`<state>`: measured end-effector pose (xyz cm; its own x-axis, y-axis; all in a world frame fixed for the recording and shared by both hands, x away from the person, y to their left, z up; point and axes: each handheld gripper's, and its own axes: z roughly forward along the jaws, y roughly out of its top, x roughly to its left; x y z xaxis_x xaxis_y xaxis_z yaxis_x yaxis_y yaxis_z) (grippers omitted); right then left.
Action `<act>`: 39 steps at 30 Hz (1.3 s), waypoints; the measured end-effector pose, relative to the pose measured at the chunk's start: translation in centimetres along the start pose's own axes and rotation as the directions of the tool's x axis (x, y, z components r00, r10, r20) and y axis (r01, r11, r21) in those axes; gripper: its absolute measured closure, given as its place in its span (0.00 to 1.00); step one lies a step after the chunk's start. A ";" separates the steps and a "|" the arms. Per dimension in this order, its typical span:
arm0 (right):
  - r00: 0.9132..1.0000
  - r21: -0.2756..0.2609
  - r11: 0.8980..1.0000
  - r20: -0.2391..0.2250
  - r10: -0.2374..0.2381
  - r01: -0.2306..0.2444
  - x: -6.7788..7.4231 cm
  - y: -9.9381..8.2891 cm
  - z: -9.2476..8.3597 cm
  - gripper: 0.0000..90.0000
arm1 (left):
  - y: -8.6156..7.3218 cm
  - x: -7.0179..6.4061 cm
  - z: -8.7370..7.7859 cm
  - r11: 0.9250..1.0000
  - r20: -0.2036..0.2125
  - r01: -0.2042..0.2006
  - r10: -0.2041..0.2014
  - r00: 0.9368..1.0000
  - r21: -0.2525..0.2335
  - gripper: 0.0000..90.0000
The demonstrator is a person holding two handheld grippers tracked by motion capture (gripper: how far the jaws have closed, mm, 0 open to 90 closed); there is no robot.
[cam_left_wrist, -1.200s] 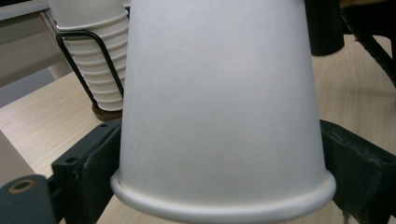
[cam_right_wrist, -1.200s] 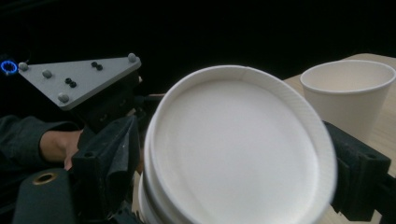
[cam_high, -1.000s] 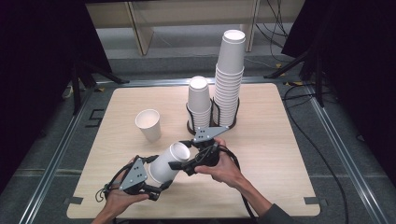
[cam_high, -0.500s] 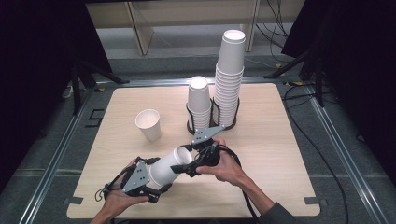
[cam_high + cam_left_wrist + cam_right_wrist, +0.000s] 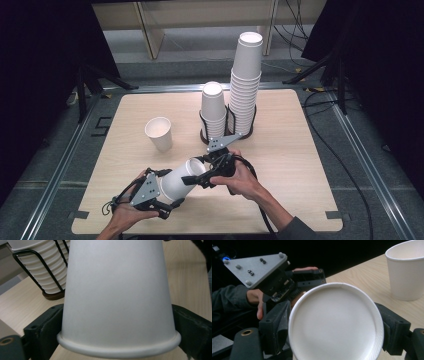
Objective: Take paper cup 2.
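1. A white paper cup (image 5: 182,180) lies on its side in the air above the near part of the table (image 5: 300,170), held between the two grippers.
2. The left gripper (image 5: 165,197) has the rim end: in the left gripper view the cup (image 5: 117,297) sits between the two black jaws, rim nearest the camera, body tapering away.
3. Those left jaws have just been opening, and the cup is there between them; whether the pads press its sides now I cannot tell.
4. The right gripper (image 5: 200,177) comes in from the other end. In the right gripper view the round bottom of the cup (image 5: 337,325) faces the camera, a jaw close against each side, clamped on it by the look of it.
5. Behind it in that view sits the left gripper (image 5: 287,287) with its grey plate and the hand on it.
6. A second cup (image 5: 159,133) stands upright and open, well apart at the left.
7. Farther back, two stacks (image 5: 230,107) stand in a black wire holder (image 5: 227,135), the right one much taller.
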<state>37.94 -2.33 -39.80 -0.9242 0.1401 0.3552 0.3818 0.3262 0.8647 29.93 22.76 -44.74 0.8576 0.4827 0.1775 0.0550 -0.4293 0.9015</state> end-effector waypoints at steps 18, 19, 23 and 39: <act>0.998 -0.108 0.993 -0.023 0.055 -0.057 -0.9 0.1 -1.4 0.27 | 0.0 1.0 -1.0 0.973 -0.003 0.149 -0.152 0.988 -0.175 0.07; 0.995 -0.103 0.990 -0.032 0.092 -0.095 -0.7 0.1 -1.6 0.27 | 0.0 1.0 -1.0 0.971 -0.006 0.154 -0.158 0.987 -0.181 0.07; 0.997 -0.137 0.987 -0.020 0.076 -0.078 -1.2 0.1 -1.9 0.28 | 0.0 1.2 -1.0 0.964 -0.007 0.184 -0.189 0.982 -0.190 0.09; 0.991 -0.196 0.975 -0.098 0.087 -0.105 -1.1 0.2 -2.1 0.28 | 0.0 1.0 -0.5 0.935 0.012 0.234 -0.240 0.971 -0.267 0.00</act>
<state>39.03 -4.41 -39.31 -0.8833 0.0757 0.4627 0.4687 0.1199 0.8752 30.57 23.59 -44.36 0.8255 0.5623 -0.0483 0.1158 -0.0849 0.9896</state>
